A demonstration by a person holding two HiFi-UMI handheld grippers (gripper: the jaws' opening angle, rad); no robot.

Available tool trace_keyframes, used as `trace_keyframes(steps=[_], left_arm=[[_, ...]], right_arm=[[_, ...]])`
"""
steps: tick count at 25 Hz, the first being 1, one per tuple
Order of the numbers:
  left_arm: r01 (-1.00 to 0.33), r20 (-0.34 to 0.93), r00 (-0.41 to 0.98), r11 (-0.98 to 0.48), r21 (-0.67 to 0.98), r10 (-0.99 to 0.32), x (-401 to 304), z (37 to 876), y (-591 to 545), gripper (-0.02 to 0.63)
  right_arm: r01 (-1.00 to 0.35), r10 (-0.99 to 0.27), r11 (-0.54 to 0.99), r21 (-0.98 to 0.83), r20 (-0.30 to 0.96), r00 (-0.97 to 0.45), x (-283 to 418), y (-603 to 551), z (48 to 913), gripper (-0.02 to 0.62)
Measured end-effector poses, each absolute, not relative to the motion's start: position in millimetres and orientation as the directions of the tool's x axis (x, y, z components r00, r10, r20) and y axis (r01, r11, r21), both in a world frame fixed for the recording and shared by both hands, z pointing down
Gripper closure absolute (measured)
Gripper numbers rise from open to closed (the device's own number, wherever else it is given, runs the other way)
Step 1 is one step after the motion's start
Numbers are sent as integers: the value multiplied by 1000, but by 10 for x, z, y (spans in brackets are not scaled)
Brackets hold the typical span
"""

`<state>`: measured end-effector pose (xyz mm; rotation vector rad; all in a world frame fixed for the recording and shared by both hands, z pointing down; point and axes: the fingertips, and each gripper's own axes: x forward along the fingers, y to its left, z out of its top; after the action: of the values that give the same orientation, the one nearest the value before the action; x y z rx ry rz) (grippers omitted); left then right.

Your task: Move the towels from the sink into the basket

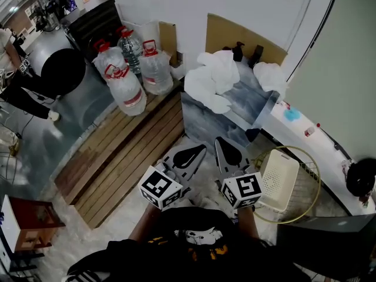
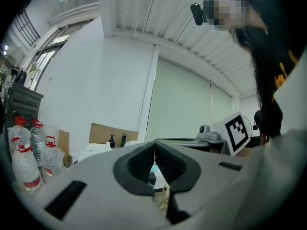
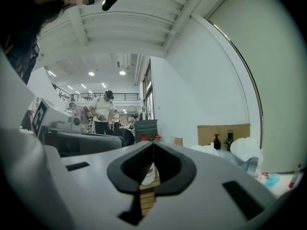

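Left gripper (image 1: pixel 197 151): jaws closed, nothing held.
Right gripper (image 1: pixel 222 145): jaws closed, nothing held.
Towels (image 1: pixel 214 75): white, heaped at sink (image 1: pixel 249 96).
Basket (image 1: pixel 281 178): cream, beside right gripper.

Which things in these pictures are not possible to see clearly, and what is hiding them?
- Head view: the towels cover the sink basin; their number cannot be told.
- Head view: the print on the water bottles is too small to read.
- Right gripper view: the right gripper, its jaws together, fills the lower half with its own body and hides the basket.
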<state>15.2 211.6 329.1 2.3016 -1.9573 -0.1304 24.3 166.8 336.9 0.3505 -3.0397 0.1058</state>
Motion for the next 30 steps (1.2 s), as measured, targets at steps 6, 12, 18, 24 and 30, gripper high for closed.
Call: trace_keyframes(steps=[6, 12, 18, 24, 30], left_arm=[[-975, 28, 158, -152, 162, -987, -5, 3393, 2208, 598], [-972, 26, 166, -159, 174, -986, -165, 3447, 1982, 598], [-973, 37, 158, -149, 177, -987, -420, 3533, 1541, 598], [-980, 49, 127, -117, 160, -991, -765, 3512, 961, 598], [-987, 69, 96, -86, 136, -993, -1089, 3462, 477, 598]], right_arm=[[-236, -228, 969, -67, 113, -967, 105, 1713, 3488, 589], [-269, -258, 958, -97, 115, -959, -3, 1460, 3545, 589], [-258, -247, 962, -86, 119, -962, -243, 1001, 3636, 589], [-241, -230, 965, -104, 111, -967, -567, 372, 3631, 589], [-226, -213, 965, -131, 105, -971, -817, -124, 3636, 589]])
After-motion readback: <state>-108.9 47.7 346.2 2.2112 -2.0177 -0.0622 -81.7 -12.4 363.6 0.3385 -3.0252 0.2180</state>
